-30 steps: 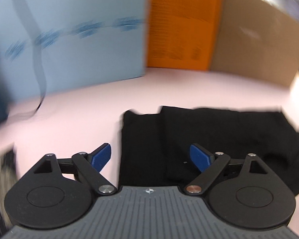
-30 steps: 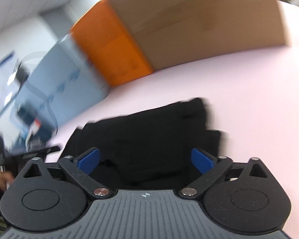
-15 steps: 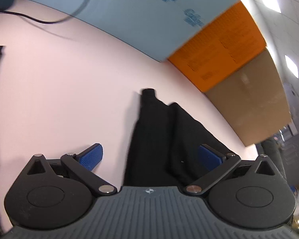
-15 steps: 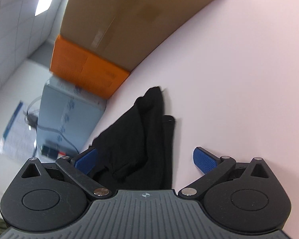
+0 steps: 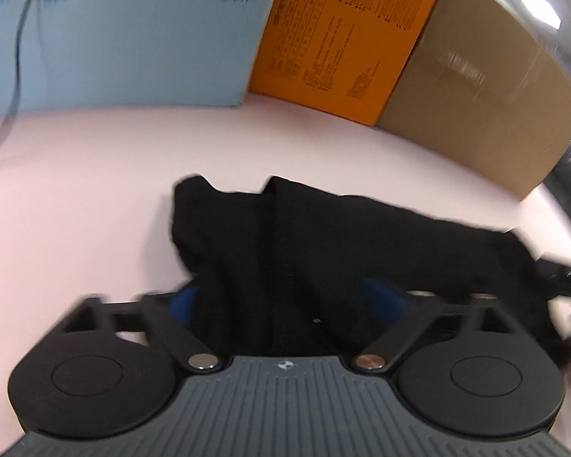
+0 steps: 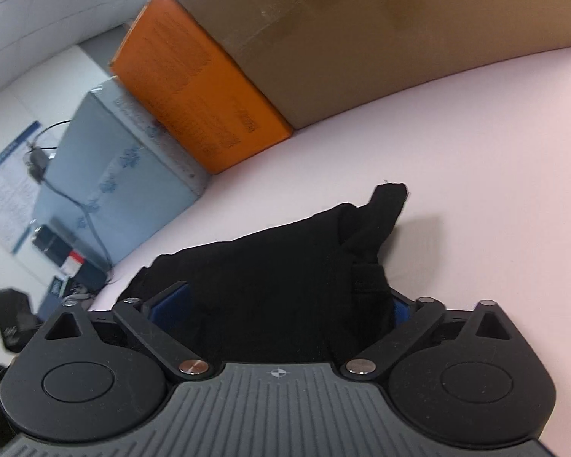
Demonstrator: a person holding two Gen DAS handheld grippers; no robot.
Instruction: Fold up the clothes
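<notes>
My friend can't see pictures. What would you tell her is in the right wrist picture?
A black piece of clothing lies bunched on a pale pink table, and the right gripper has just been closing its jaws around the near end of it. Behind stand three boxes in a row: light blue, orange and brown cardboard.

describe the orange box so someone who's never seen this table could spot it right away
At the back edge of the pale pink table, three boxes stand in a row behind the black garment. The orange box is the middle one, between the light blue box and the plain brown cardboard box; it alone is bright orange with black print.
</notes>
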